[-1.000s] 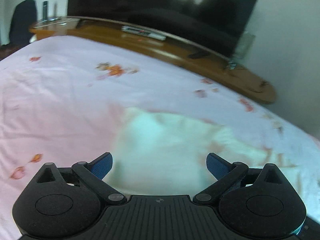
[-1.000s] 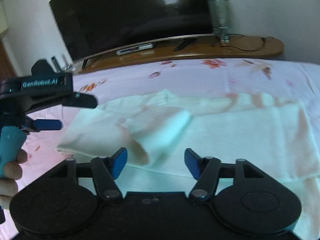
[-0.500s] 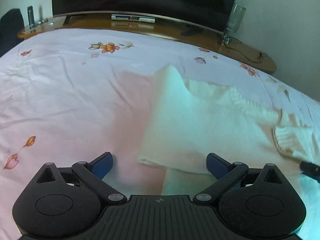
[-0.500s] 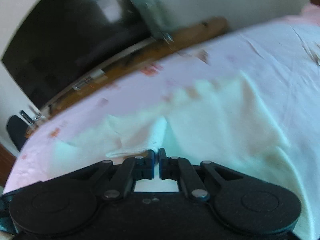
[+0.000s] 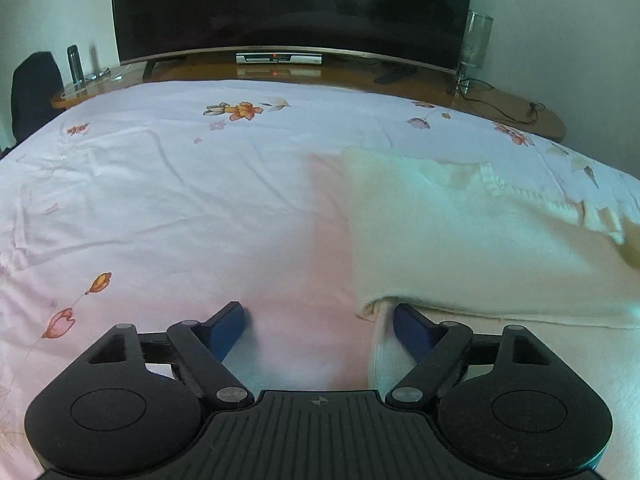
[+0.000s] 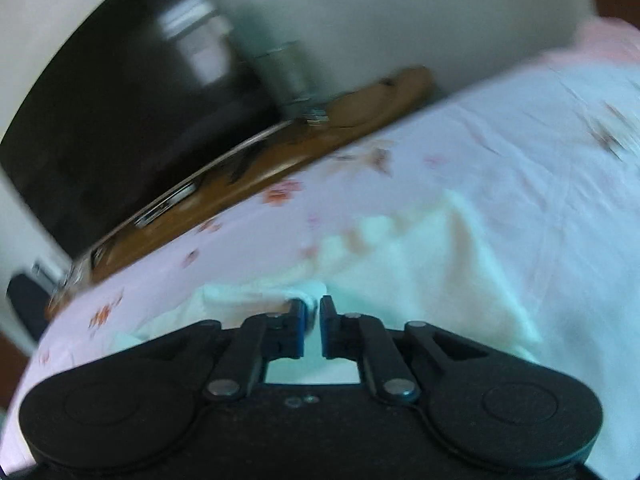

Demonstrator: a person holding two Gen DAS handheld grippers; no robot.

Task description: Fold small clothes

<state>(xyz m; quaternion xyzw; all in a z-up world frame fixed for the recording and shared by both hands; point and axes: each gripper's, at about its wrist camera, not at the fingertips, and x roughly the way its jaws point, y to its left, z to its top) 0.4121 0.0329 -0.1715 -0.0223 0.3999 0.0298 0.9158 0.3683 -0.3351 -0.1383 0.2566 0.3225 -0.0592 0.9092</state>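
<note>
The cream sweater (image 5: 472,240) is lying flat on the floral bedsheet (image 5: 180,200), toward the right side of the left wrist view, its long side running away from the camera toward the TV (image 5: 292,0). Its near-left corner is sitting right at the left gripper (image 5: 318,318) — just inside the right-hand finger (image 5: 408,320), with the other finger out on bare sheet. So the corner is lying off-centre in the gap, not between the pads proper. The left gripper's jaws have just been closing in, but they are standing wide and pressing on nothing; only the sweater's edge is between them.

The right gripper (image 6: 313,312) is pinched tight on a bunched fold of the sweater (image 6: 420,264) — a small wad of knit is showing at the tips. The right wrist view is blurred and tilted, so which part of the garment it is holding cannot be told for sure; it is looking like a cuff or hem edge.

Judgement: the left hand is the one nearer the free near-left corner, and the next move likely is turning on that offset — the left gripper is needing to shift a touch to its right so both pads are straddling the edge before clamping. If it closes as it stands, it risks catching sheet along with knit, or missing the corner.
</note>
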